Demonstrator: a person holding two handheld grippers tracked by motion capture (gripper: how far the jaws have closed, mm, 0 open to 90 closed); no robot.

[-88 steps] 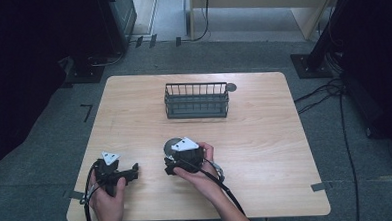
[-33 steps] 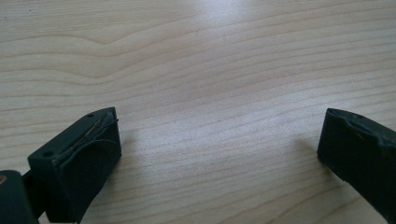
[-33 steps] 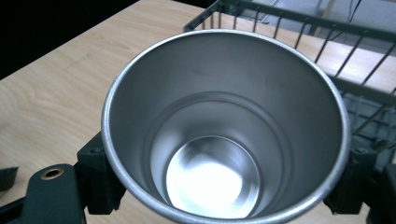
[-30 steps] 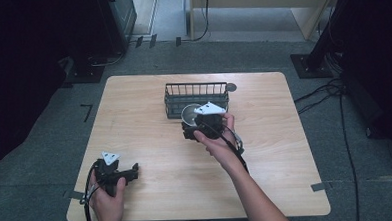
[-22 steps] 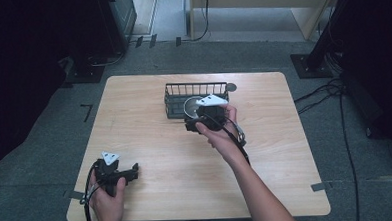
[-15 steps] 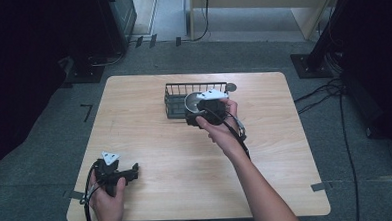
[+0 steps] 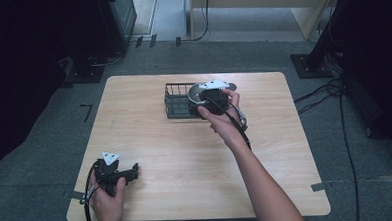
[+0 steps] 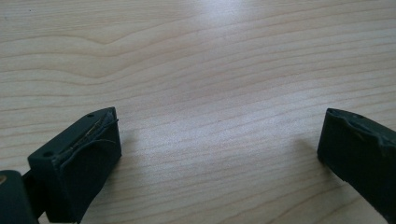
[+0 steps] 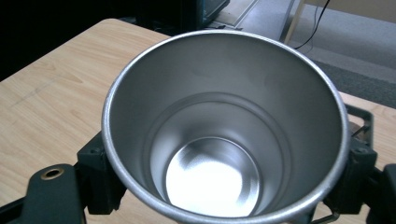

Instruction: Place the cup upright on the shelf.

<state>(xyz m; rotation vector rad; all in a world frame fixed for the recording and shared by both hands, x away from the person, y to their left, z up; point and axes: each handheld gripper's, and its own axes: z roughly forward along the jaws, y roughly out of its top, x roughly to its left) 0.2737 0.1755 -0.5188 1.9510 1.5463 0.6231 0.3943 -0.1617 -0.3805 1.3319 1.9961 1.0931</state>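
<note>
Cup [image 9: 224,140], now over basket [image 7: 176,99], between jaws.

Steel cup [image 9: 224,135]: shiny, empty, mouth open twd the right gripper cam, w/ stepped inner wall. It's clamped at both sides, above the black wire basket [image 7: 178,98] at the table's far side.

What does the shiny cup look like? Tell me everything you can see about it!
The cup is shiny silver metal, round, wide at its rolled rim and narrowing in steps to a flat, bright bottom. It is empty and clean inside. The right gripper holds it, with one black jaw pressed on each side of its wall. In the high view it hangs over the near edge of the black wire basket at the table's far side.
</note>
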